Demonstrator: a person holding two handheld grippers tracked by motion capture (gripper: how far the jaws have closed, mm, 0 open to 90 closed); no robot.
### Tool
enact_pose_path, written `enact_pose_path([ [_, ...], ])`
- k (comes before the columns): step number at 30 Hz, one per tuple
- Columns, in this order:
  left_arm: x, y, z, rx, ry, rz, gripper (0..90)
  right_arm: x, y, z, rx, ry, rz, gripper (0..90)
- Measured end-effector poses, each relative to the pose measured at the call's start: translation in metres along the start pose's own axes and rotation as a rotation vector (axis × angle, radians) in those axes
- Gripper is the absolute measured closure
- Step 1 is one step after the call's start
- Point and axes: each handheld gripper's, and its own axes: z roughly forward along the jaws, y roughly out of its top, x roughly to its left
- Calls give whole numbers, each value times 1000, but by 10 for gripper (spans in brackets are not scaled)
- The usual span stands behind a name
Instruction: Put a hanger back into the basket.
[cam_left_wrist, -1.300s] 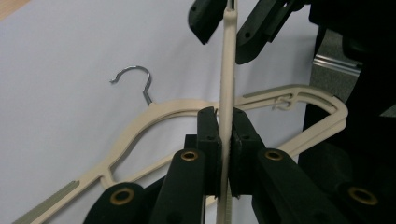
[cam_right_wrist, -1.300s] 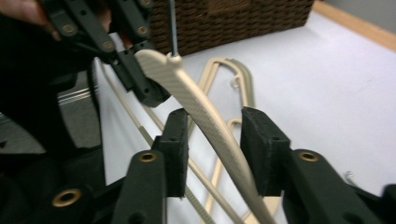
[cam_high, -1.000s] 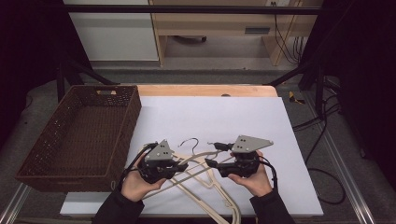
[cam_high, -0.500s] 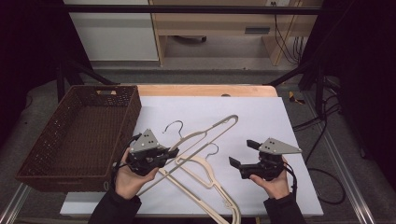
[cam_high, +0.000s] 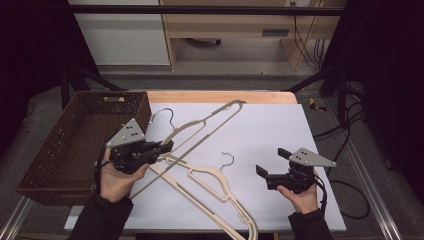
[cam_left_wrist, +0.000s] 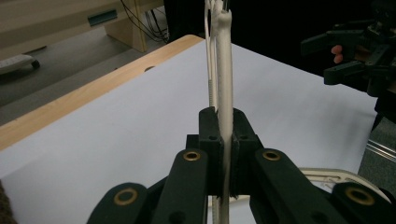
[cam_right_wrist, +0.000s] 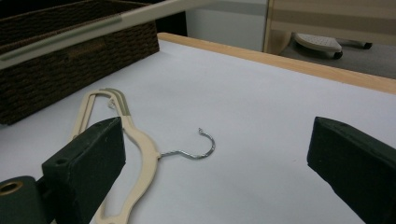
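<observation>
Left gripper (cam_high: 167, 146): I have its jaws clamped on the raised hanger (cam_high: 200, 131) — the left gripper view shows the pads pressed flat on the thin beige bar (cam_left_wrist: 223, 93).
Raised hanger: it is lifted off the sheet (cam_high: 280, 135) and slants from my left hand (cam_high: 117, 175) up toward the far edge, its wire hook (cam_high: 167, 115) near the basket (cam_high: 60, 150).
Right gripper (cam_high: 272, 165): its jaws stand wide with nothing between them — they have just been opening.
Flat hanger (cam_high: 220, 187): it lies on the sheet between my two grippers, hook (cam_right_wrist: 198, 147) pointing away from me; the right gripper view looks straight at it.
Basket: brown wicker, at the table's left edge.
</observation>
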Motion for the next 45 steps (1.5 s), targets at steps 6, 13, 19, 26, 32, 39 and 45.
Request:
enact_pose_path([
  [6,28,11,-24,-24,33,-6,861,-2,1,-4,-9,-20,16,41],
  [13,66,9,-49,-45,83,-27,861,-6,0,-7,-10,-36,17,37],
  [19,95,6,-68,-54,127,-40,861,-5,0,-5,-1,-37,25,34],
  [26,125,-2,-84,-42,174,-50,861,-6,0,-6,-3,-37,22,33],
  [32,143,-13,-92,-22,199,-46,861,-6,0,-7,-4,-33,19,32],
  [39,160,-30,-100,9,219,-51,861,-6,0,-6,-4,-39,18,29],
  [45,171,-45,-106,43,238,-52,861,-6,0,-6,-5,-38,17,28],
])
